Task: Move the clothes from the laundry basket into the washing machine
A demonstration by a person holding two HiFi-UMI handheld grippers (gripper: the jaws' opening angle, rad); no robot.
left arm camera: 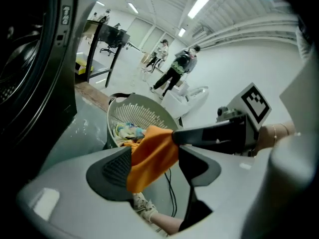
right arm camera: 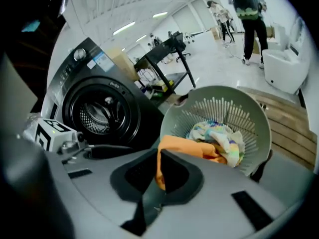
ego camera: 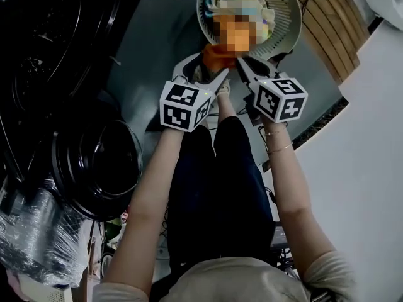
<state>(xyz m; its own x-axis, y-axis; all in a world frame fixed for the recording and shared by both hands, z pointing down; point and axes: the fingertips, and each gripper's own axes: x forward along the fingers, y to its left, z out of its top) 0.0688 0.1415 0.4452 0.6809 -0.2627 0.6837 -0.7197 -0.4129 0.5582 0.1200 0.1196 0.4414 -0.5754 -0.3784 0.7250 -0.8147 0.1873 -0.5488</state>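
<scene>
Right tool (right arm camera: 160,171) is clamped shut on the orange fabric cloth (right arm camera: 184,146). Left tool (left arm camera: 154,166) gapes wide, cloth loose btwn its jaws. We'd grip there too, lift clear of the pale slotted plastic laundry basket (right arm camera: 219,96) beyond, then swing left to the black front-load washing machine (right arm camera: 104,116).

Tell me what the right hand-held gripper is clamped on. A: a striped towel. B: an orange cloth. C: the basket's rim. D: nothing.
B: the right hand-held gripper has its jaws pinched together on the orange cloth that trails into the laundry basket.
</scene>
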